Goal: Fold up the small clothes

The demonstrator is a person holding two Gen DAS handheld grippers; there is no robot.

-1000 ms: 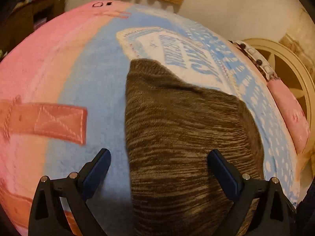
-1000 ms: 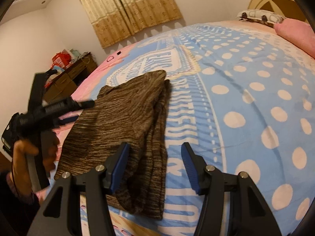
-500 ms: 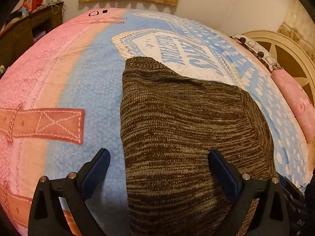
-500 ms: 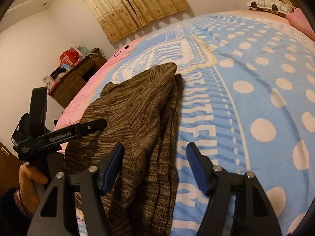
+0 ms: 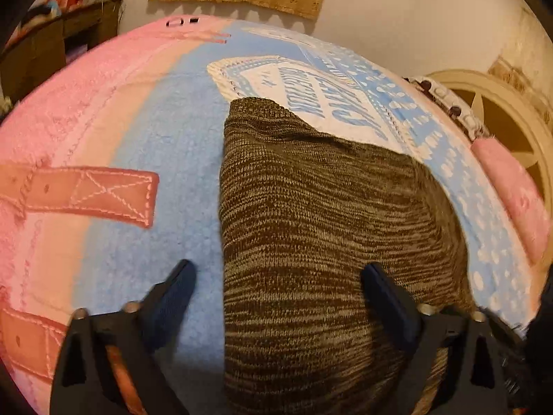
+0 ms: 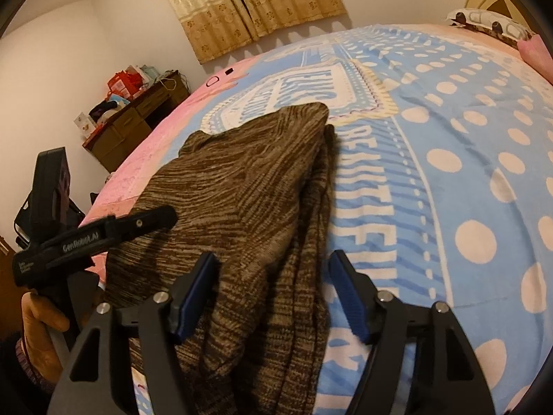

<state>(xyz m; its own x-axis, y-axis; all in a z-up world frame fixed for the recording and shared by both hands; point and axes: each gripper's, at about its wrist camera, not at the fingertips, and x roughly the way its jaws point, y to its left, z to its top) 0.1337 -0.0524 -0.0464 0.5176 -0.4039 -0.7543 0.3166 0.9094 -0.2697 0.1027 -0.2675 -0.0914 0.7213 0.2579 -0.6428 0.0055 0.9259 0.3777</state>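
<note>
A brown marled knit garment [image 5: 328,224] lies folded lengthwise on the bed's blanket [image 5: 166,159], its doubled layers stacked along the right edge [image 6: 311,207]. My left gripper [image 5: 280,287] hovers at the near end with its jaws closing. The garment's left edge runs between its fingers, and the pads do not press on it. My right gripper [image 6: 273,287] hangs over the near right side, its jaws also closing. The layered fold lies between its blue pads without being pinched. A person's hand [image 6: 38,318] holds the left tool at the bed's side.
The blanket [image 6: 466,159] is blue with white dots and lettering, pink toward the far left side. A pink pillow [image 5: 511,190] and a cream headboard [image 5: 501,121] lie to the right. A wooden dresser [image 6: 128,131] and curtains [image 6: 249,7] stand beyond the bed.
My right gripper has come closer over the garment's folded edge, so more fabric lies between its fingers. The left gripper's fingers have drawn slightly together. The garment itself has not shifted.
</note>
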